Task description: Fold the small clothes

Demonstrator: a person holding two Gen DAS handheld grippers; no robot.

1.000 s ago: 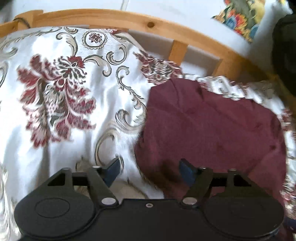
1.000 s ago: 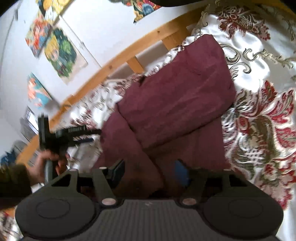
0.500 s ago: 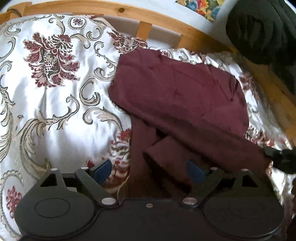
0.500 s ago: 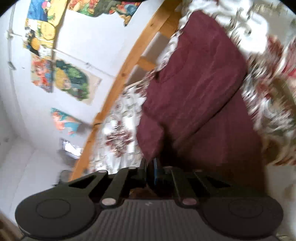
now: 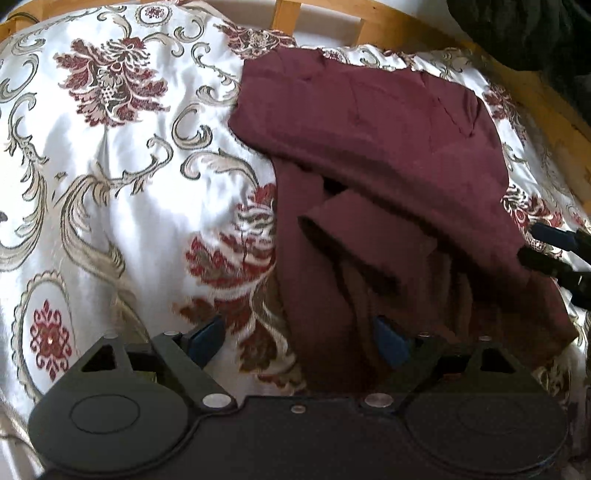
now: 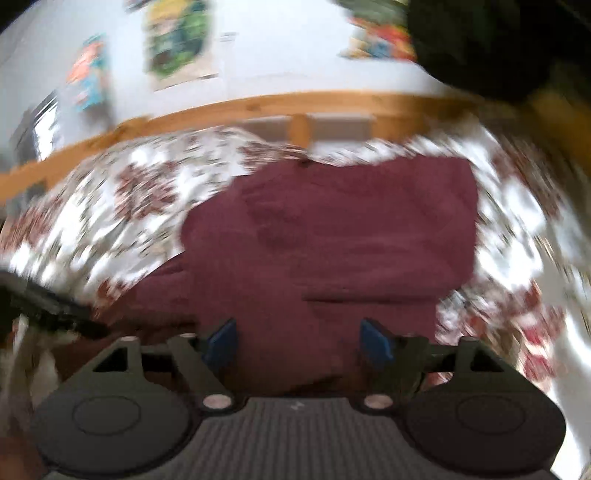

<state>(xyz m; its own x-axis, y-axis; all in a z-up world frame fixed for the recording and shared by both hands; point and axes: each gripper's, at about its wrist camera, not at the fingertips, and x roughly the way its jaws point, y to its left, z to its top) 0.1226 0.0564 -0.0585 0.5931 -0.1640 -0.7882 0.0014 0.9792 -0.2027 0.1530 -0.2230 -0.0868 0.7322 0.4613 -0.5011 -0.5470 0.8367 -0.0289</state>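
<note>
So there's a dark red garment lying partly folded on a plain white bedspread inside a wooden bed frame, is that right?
Not quite: the bedspread isn't plain. It is white with dark red flowers and beige scrolls, as the left wrist view shows. The rest holds: the dark red garment lies partly folded on it, inside the wooden bed frame.

The bedspread [image 5: 122, 177] lies bare across the whole stretch left of the maroon garment [image 5: 388, 147], open for a claw to pass. A wooden bed rail [image 6: 258, 107] walls off the far edge. A dark bundle [image 5: 524, 29] crowds the far right corner, narrowing the strip of cover beside the garment there.
</note>
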